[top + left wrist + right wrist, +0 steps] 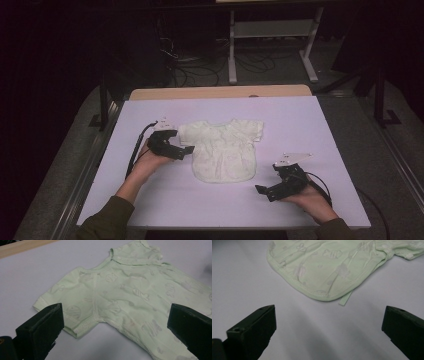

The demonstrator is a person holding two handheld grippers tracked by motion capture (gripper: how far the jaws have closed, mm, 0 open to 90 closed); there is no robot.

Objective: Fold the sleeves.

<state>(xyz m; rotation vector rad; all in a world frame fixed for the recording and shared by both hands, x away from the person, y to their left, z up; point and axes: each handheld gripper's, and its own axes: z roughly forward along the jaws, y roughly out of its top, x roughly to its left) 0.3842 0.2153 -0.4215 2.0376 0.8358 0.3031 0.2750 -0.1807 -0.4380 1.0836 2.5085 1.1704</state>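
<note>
L gripper (116, 322) jaws wide, straddling shirt (130, 295) sleeve.

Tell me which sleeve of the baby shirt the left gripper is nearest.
The sleeve on the left of the high view, beside the open left gripper; the other sleeve lies across the shirt.

green baby shirt (130, 297), jaws apart, white table (30, 280)

The room is dark, with light falling mainly on the white counter (300, 120), whose far edge shows a strip of bare wood (220, 92). Beyond that edge, black cables (200, 67) sprawl across the grey floor (280, 75) beside the white legs of a frame (232, 50) bearing a low shelf (272, 28).
</note>
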